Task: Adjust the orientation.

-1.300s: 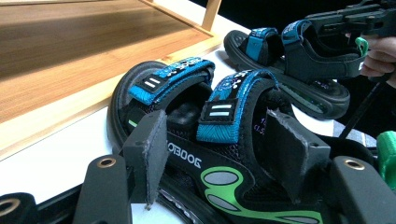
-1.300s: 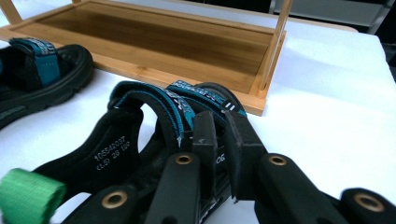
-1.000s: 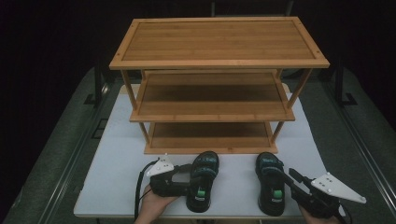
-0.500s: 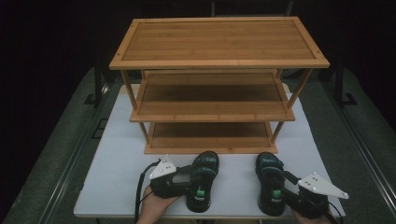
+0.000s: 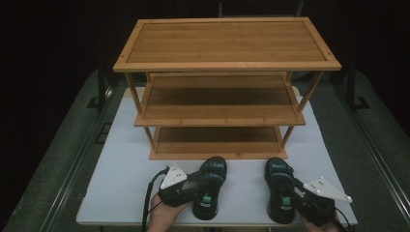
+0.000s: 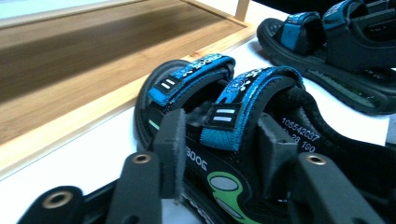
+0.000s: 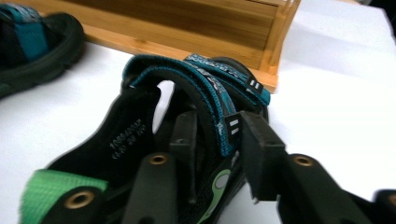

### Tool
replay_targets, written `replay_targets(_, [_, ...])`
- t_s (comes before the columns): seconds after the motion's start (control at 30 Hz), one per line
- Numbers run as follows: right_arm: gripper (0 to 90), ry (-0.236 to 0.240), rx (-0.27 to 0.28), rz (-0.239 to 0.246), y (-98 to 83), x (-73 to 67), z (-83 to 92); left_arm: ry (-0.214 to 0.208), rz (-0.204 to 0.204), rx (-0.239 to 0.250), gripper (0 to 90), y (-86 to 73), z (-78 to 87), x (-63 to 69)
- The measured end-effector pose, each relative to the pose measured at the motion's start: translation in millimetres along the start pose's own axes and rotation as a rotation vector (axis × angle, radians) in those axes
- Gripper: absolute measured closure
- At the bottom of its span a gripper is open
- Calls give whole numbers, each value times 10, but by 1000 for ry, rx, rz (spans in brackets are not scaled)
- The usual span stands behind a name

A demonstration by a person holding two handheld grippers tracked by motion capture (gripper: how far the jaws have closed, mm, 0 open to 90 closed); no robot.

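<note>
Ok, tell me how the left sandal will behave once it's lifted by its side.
The left sandal probably lifts easily: open straps, little bulk. Its fabric straps look soft, so they may squash rather than hold firm. The left claw straddles one side, so the sandal could tilt toe-down.

"105542007", "28 190" on sandal (image 6: pixel 299 135) lining

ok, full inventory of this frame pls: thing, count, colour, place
table: 1, white, centre of the high view.
shelf rack: 1, bamboo-brown, three tiers, on the table's far half.
left sandal: 1, black with blue straps and green insole mark, in front of the rack.
right sandal: 1, same colours, to its right, apart from it.
left gripper: 1, black, jaws just closing around the left sandal's strap side.
right gripper: 1, black, jaws just closing around the right sandal's side.
hands: 2, at the near edge.
</note>
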State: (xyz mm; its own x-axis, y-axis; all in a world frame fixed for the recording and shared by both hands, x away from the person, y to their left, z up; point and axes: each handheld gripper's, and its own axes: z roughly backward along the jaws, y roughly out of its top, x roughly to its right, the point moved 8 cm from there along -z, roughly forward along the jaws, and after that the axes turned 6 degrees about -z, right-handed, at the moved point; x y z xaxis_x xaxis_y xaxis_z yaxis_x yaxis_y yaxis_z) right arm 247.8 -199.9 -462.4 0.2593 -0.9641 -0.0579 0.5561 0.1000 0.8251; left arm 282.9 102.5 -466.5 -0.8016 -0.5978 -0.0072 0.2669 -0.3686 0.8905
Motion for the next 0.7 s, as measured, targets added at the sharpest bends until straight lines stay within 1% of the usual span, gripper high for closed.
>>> replay_targets(0.03, [720,-3,1,7,0,5,-1,9,-7,5,679,2,9,-7])
replay_targets(0.1, [755,-17,5,21,2,16,4,19,-13,9,733,-2,17,-19])
replay_targets(0.17, [788,-34,16,35,6,30,6,19,-10,11,749,-6,22,-29])
replay_targets(0.27, [804,-32,27,33,17,54,1,32,-14,19,773,-10,31,-36])
replay_targets(0.33, [807,-21,36,36,22,50,5,33,-8,27,778,-11,32,-37])
replay_targets(0.4, [810,-19,46,40,27,47,6,38,-12,28,780,-11,35,-34])
replay_targets(0.43, [812,-13,60,43,39,25,13,41,-16,29,782,-12,37,-32])
replay_targets(0.47, [812,-13,60,43,39,25,13,43,-14,30,782,-12,37,-29])
replay_targets(0.6, [813,-4,95,68,71,-46,40,44,0,47,782,9,55,-22])
replay_targets(0.63, [813,-6,102,71,77,-58,47,45,1,54,782,20,63,-21])
replay_targets(0.67, [814,4,114,64,87,-86,54,47,2,59,782,30,73,-20])
replay_targets(0.7, [814,4,114,64,87,-86,54,53,2,66,782,41,84,-22])
